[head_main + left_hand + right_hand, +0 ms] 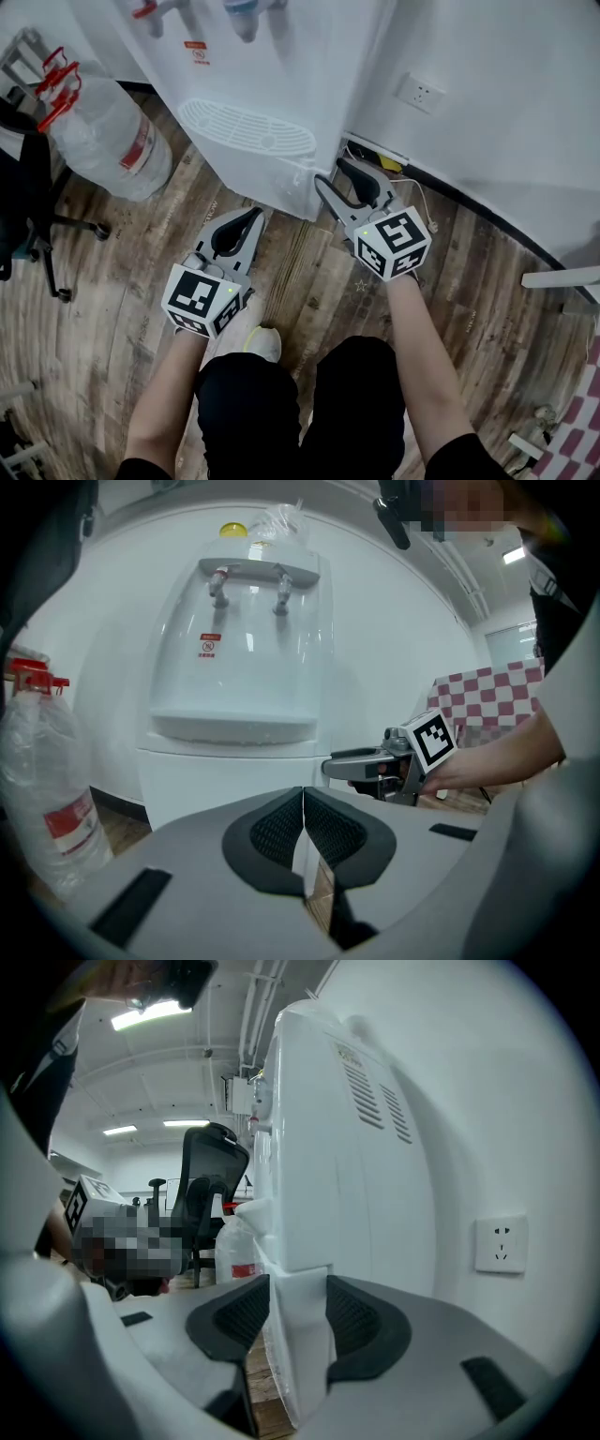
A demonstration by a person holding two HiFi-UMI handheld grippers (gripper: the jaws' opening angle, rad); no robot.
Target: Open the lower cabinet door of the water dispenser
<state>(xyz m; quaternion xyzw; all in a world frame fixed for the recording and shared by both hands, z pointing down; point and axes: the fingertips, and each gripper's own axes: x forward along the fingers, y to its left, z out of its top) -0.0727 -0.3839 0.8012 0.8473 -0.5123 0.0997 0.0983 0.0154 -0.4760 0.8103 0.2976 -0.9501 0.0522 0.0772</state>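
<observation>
One cabinet door edge (pixel 300 1358) stands upright between the spread right tongs (pixel 298 1285)

Wood floor (pixel 309 281): water dispenser (pixel 272 84), water jug (pixel 103 136), office chair (pixel 23 197) standing.

The wooden floor (pixel 309 272) in front of the water dispenser (pixel 272 103) lies open, and the closed left gripper (pixel 253 216) sits there with room on both sides. To the dispenser's left a large water bottle (pixel 112 141) stands just beside it, with an office chair (pixel 23 202) beyond. On the right only a narrow gap separates the dispenser from the wall (pixel 506 112), and a cable (pixel 427 202) lies on the floor there. The right gripper (pixel 334 172) straddles the dispenser's lower front corner, jaws apart.
</observation>
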